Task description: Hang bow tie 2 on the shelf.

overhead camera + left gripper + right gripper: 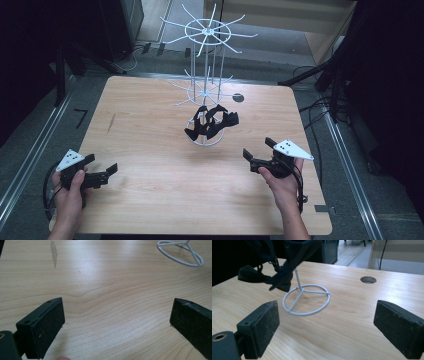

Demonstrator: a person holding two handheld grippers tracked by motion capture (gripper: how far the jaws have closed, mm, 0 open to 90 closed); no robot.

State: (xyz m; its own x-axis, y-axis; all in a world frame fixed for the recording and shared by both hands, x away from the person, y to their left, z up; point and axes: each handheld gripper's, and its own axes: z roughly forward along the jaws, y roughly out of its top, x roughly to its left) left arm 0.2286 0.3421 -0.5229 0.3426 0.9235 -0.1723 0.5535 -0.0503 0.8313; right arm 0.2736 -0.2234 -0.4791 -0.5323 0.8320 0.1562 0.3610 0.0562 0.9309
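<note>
standing toward the far middle of the table [150, 200] is a white wire rack [207, 75] with a ring base and spoked tiers, and a bundle of black fabric pieces [212, 121] hangs on its lowest arms, just above the base ring. a small round hole [238, 98] in the table top sits just right of the rack, and a dark streak [110, 123] marks the wood to the rack's left. nothing lies on the bare wood between either pair of tongs and the rack.

the left tongs [102, 172] are held low at the near left corner, jaws apart with nothing between them. the right tongs [260, 149] are at the near right, jaws likewise wide apart and empty, aimed toward the rack.

the high view takes in the whole rack with its upper spoked wheel. the right gripper view shows the base ring [306, 299] up close, the thin upright post rising from it, and the fabric drooping over the ring's left side. the left gripper view shows part of the ring [180, 252] at its upper right corner and the streak [53, 252].
</note>
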